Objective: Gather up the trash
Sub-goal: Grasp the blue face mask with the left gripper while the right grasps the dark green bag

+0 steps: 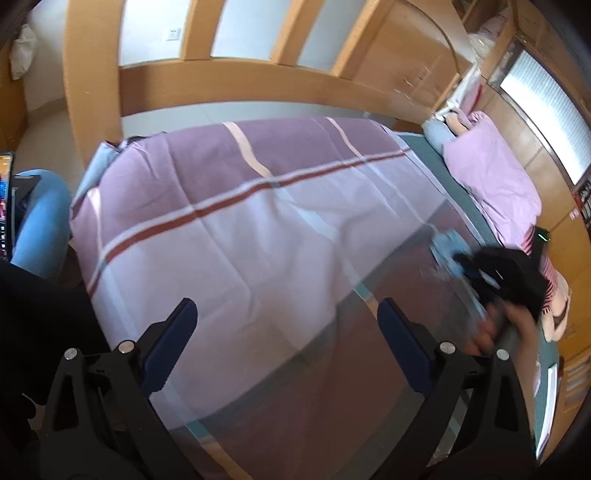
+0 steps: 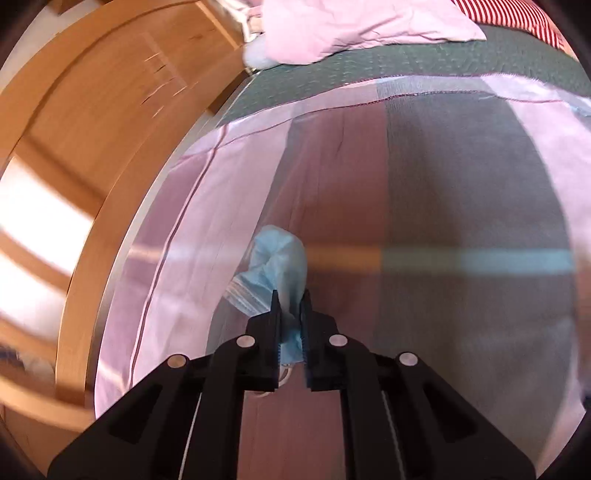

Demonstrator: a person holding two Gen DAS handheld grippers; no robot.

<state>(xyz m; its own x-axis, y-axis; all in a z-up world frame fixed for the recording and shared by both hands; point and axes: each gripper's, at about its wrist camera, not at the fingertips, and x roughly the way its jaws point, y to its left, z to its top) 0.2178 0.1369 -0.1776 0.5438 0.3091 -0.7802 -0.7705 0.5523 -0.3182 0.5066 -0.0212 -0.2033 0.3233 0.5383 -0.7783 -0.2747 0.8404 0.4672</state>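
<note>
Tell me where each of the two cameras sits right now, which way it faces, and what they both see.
Left wrist: on the left gripper, jaws open and empty, looking down across the purple striped bedspread toward the wooden bed frame; a hand shows at right.
Right wrist: on the right gripper, angled down at the bedspread, shut on a crumpled blue face mask; pink pillow beyond.
Shared: bedspread, mask, pillow; the left view also catches the right gripper.

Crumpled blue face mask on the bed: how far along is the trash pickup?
Nothing looks collected yet. In hand: the right gripper is shut on the crumpled blue face mask, which lies on the purple striped bedspread. Left: lifting and binning it; no bin is visible. The left gripper is open, empty.
</note>
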